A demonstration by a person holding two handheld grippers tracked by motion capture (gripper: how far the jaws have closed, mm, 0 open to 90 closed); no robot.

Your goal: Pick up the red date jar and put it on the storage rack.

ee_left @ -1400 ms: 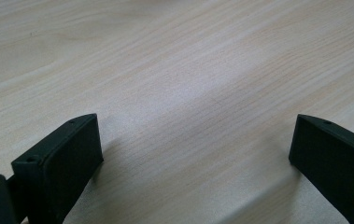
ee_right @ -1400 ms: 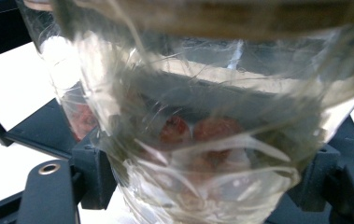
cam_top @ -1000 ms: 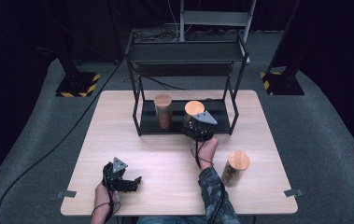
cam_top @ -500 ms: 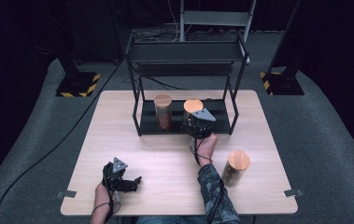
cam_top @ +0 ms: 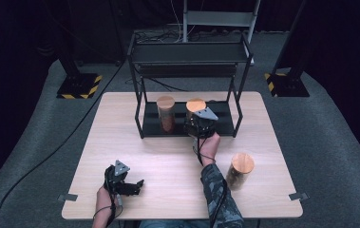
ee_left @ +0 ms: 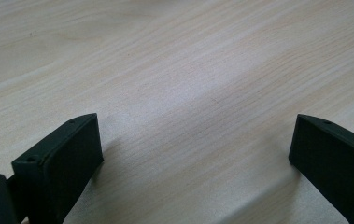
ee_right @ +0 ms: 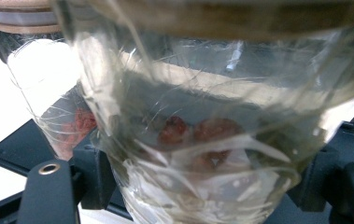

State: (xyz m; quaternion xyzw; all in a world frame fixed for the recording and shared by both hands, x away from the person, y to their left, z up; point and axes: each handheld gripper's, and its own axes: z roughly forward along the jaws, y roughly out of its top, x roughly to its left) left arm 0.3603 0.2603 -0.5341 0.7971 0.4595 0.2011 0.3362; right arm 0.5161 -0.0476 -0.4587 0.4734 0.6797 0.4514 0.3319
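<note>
A clear jar with a wooden lid (cam_top: 196,105) stands at the front of the black rack's lower shelf (cam_top: 225,124), and my right gripper (cam_top: 197,122) is shut on it from the near side. In the right gripper view this jar (ee_right: 202,140) sits between the two jaws, with reddish pieces inside. A second lidded jar (cam_top: 166,113) stands just left of it on the same shelf (ee_right: 39,84). A third jar (cam_top: 240,171) stands on the table at the right. My left gripper (cam_top: 137,185) rests near the front left, open over bare wood (ee_left: 195,154).
The black two-tier rack (cam_top: 187,52) stands at the back middle of the wooden table (cam_top: 120,123); its uprights flank the shelf opening. A cable runs off the table's left side across the grey floor.
My right gripper and its jar have edged slightly farther onto the lower shelf. The left gripper has stayed put.
</note>
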